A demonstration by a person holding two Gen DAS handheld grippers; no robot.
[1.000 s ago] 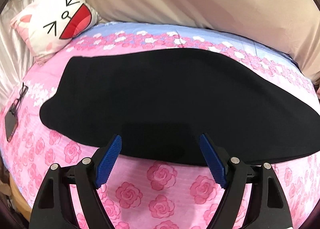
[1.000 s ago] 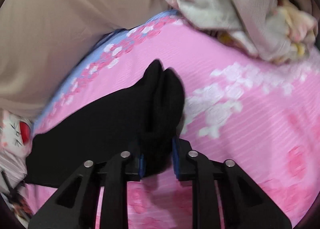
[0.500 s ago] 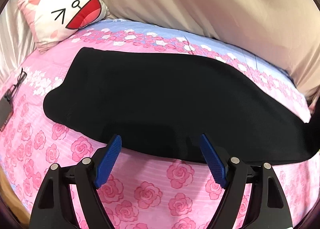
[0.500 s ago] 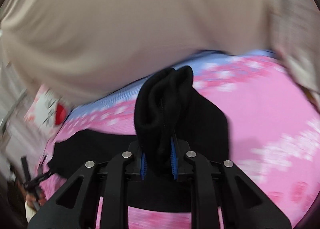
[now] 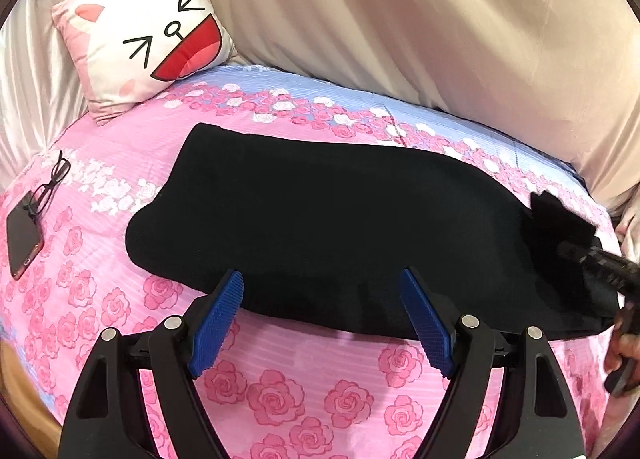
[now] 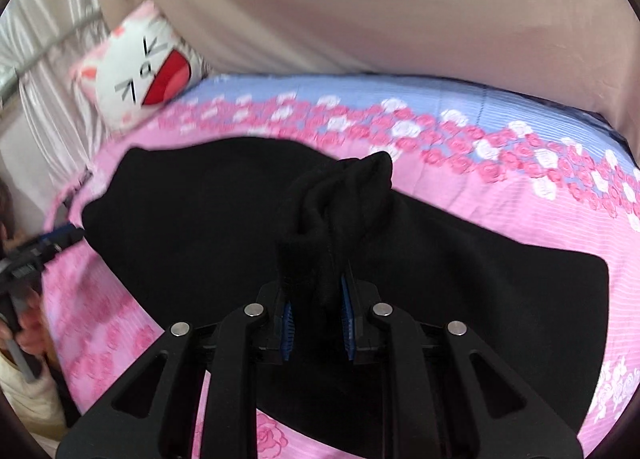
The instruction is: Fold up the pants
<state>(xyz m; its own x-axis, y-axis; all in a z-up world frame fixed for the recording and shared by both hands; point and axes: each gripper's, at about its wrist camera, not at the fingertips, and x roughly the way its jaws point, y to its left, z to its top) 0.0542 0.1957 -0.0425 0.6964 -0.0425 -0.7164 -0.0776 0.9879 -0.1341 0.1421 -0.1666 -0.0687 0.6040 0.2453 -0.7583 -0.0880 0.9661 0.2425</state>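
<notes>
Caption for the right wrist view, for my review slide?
Right gripper clamps a bunched end of the black pants above the floral bedsheet.

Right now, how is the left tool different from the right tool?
The left tool is open wide, while the right tool is squeezed shut on the black pants. The left tool holds nothing and sits at the pants' near edge; the right tool lifts a bunched end of the pants above the bed. Both have blue pads and black arms.
</notes>
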